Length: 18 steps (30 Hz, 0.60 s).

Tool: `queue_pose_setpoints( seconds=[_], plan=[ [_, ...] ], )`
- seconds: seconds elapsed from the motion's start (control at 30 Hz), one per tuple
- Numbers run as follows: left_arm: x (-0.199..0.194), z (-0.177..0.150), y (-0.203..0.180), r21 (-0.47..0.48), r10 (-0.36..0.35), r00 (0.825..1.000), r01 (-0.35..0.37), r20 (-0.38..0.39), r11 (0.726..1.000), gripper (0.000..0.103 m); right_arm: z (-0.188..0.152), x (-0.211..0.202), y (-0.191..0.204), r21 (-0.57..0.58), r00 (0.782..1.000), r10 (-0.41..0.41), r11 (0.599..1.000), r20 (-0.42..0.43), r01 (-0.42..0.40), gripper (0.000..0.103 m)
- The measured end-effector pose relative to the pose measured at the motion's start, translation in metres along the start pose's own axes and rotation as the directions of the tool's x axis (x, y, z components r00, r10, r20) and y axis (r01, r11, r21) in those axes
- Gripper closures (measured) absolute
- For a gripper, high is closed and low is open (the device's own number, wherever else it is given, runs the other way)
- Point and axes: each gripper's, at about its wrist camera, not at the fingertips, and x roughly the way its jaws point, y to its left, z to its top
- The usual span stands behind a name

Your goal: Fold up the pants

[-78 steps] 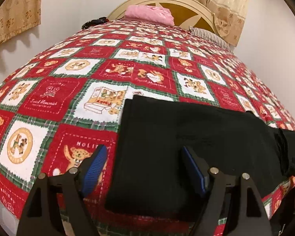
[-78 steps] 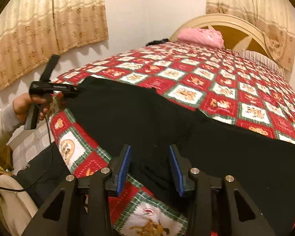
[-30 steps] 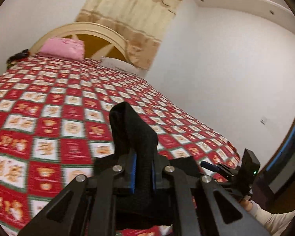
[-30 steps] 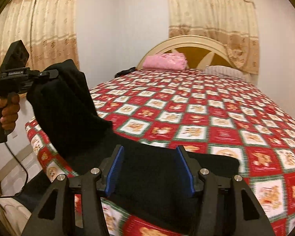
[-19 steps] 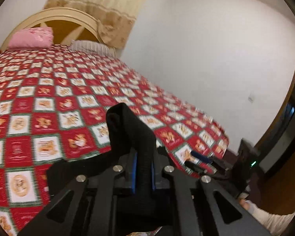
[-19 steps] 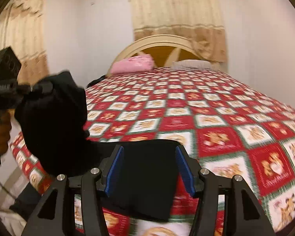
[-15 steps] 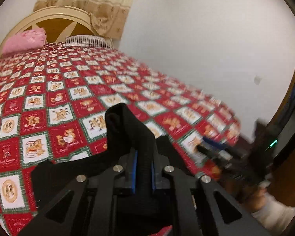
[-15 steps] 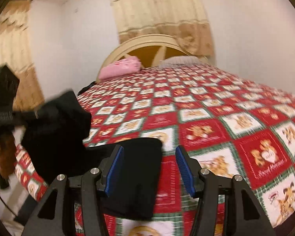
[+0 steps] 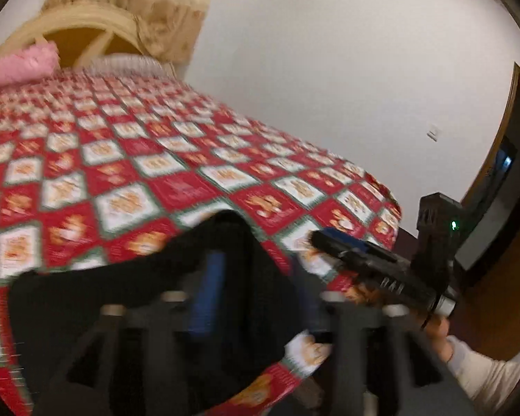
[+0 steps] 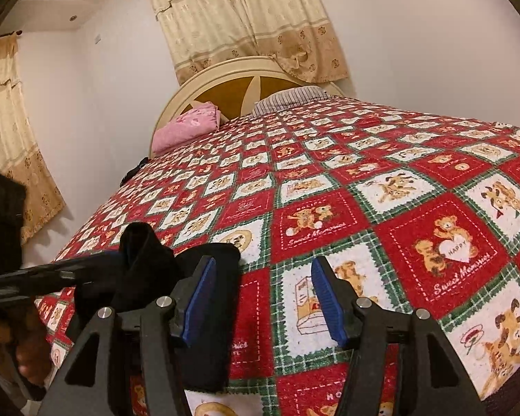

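The black cloth pants (image 10: 204, 277) lie bunched on the red teddy-bear patchwork quilt (image 10: 381, 187), at its near edge. The left tool (image 9: 253, 287) pinches a raised fold of them. The right tool (image 10: 260, 294), spread and empty, hovers just right of the pile, so the left is nearer.

Motion blur smears left claw (image 9: 253, 298) and pants (image 9: 128, 298).

Home bedroom.
Large bed under a red, white and green teddy-bear patchwork quilt (image 10: 381, 187); arched cream wooden headboard (image 10: 239, 79) at its far end, pink pillow (image 10: 187, 126) and striped pillow (image 10: 287, 98) against it, beige patterned curtains (image 10: 246, 17) above on white walls; brown wooden door frame (image 9: 509, 128) beyond the bed's foot.
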Motion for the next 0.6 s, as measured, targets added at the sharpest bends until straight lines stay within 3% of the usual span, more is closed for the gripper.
queue_pose_setpoints(
  seconds=[0.03,0.17,0.27,0.4,0.5,0.6],
  plan=[
    [-0.009,-0.002,0.007,0.004,0.028,0.999,-0.028,0.023,1.000,0.031,0.000,-0.002,-0.002,0.017,1.000,0.004,1.000,0.004,-0.004,0.043],
    [-0.038,-0.015,0.053,-0.021,0.176,0.984,-0.175,0.041,0.984,0.030,0.005,-0.006,0.002,0.081,0.998,0.067,0.994,-0.003,-0.066,0.028],
    [-0.045,-0.024,0.082,-0.069,0.275,0.961,-0.272,0.031,0.960,0.030,0.009,-0.008,0.029,0.070,0.992,0.122,0.990,-0.021,-0.120,0.028],
    [-0.048,-0.039,0.110,-0.179,0.314,0.949,-0.306,0.015,0.935,0.025,0.006,-0.004,0.092,-0.046,0.987,0.135,0.989,-0.084,-0.139,0.028],
    [-0.045,-0.049,0.113,-0.197,0.313,0.950,-0.304,0.013,0.932,0.024,-0.003,0.007,0.131,-0.137,0.990,0.047,0.988,-0.132,-0.065,0.028],
    [-0.047,-0.056,0.112,-0.184,0.307,0.951,-0.298,0.021,0.937,0.024,-0.012,0.010,0.150,-0.152,0.990,0.027,0.987,-0.139,-0.048,0.028]
  ],
)
